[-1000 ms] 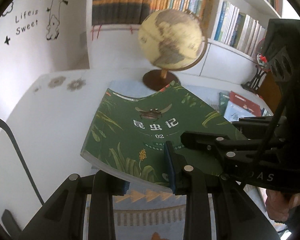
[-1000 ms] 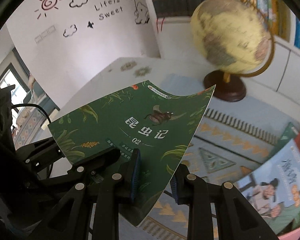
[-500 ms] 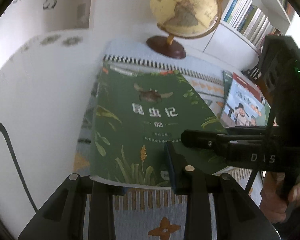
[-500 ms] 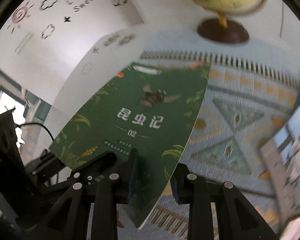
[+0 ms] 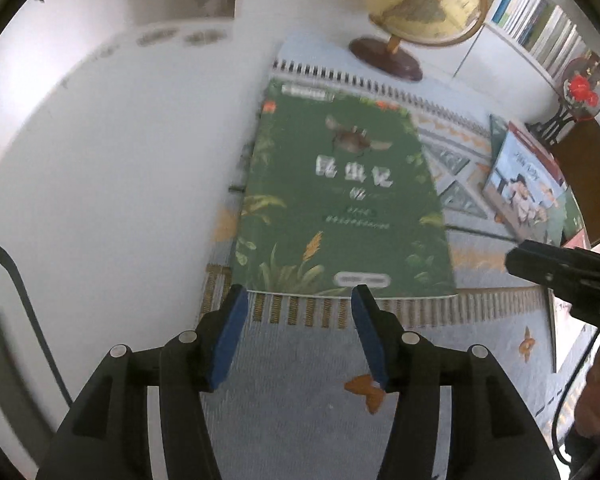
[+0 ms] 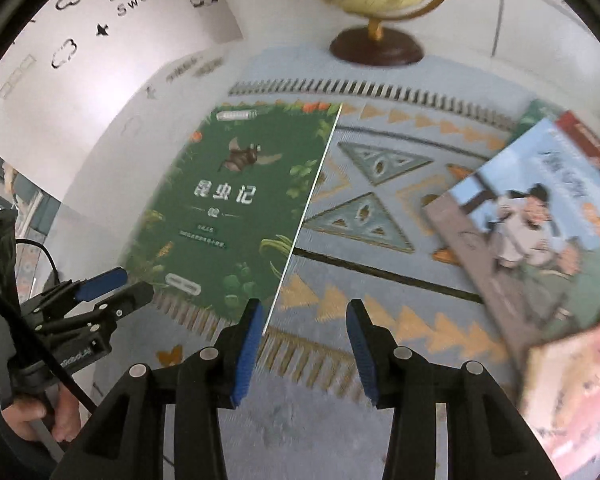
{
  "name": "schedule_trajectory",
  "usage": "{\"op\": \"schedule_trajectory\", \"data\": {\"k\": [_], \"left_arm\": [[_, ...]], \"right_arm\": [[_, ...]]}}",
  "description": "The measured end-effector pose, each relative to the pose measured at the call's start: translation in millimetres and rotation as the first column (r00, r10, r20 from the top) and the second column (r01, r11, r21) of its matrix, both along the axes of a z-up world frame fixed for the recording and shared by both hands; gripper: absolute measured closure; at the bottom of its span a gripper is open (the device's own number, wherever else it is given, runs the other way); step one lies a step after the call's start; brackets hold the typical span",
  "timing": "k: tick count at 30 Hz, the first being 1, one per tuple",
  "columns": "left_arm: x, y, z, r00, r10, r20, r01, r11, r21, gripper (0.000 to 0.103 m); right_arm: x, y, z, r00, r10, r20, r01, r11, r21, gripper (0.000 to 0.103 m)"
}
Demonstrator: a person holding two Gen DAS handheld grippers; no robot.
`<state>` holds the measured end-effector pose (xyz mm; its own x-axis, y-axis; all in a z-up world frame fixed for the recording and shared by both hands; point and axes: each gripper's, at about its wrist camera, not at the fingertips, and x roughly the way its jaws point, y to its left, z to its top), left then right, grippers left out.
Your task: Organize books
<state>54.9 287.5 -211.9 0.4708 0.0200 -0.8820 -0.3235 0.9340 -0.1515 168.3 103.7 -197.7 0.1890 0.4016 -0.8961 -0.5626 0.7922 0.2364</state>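
Green book [image 5: 341,196] lying flat on patterned mat [image 5: 300,380] atop white bench [image 5: 100,184], below globe [image 5: 419,0]; left hand-held gripper [image 5: 296,312] parted, jaws just opened, nothing between, just short of book's near edge; right hand-held gripper [image 6: 301,324] likewise just opened, empty, at book's corner; illustrated books [image 6: 539,216] piled to right.
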Motion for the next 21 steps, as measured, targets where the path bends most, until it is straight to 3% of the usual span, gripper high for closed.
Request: {"op": "schedule_trajectory", "data": {"k": [5,7,12,17,21], "left_arm": [[-3.2,-38.7,56.5,0.994,-0.025,0.108,0.009,0.989,0.145,0.051],[-5.7,-57.2,77.3,0.989,-0.036,0.147,0.008,0.982,0.190,0.038],[-34.0,-126.1,141.7,0.942,-0.107,0.319,0.013,0.959,0.284,0.033],[-59.6,-191.3,177.0,0.901,-0.153,0.405,0.036,0.958,0.283,0.029],[-72.9,-232.8,187.1,0.879,-0.188,0.438,0.070,0.960,0.272,0.025]], "right_arm": [[-23.5,-23.3,52.3,0.988,-0.006,0.154,0.000,0.999,0.033,0.061],[-37.3,-33.9,76.1,0.976,-0.015,0.217,0.003,0.998,0.057,0.059],[-75.9,-101.5,139.4,0.931,-0.099,0.350,0.044,0.986,0.163,0.051],[-119.0,-175.4,171.5,0.897,-0.183,0.401,0.102,0.971,0.214,0.046],[-143.2,-220.1,176.9,0.893,-0.221,0.393,0.143,0.965,0.219,0.046]]}}
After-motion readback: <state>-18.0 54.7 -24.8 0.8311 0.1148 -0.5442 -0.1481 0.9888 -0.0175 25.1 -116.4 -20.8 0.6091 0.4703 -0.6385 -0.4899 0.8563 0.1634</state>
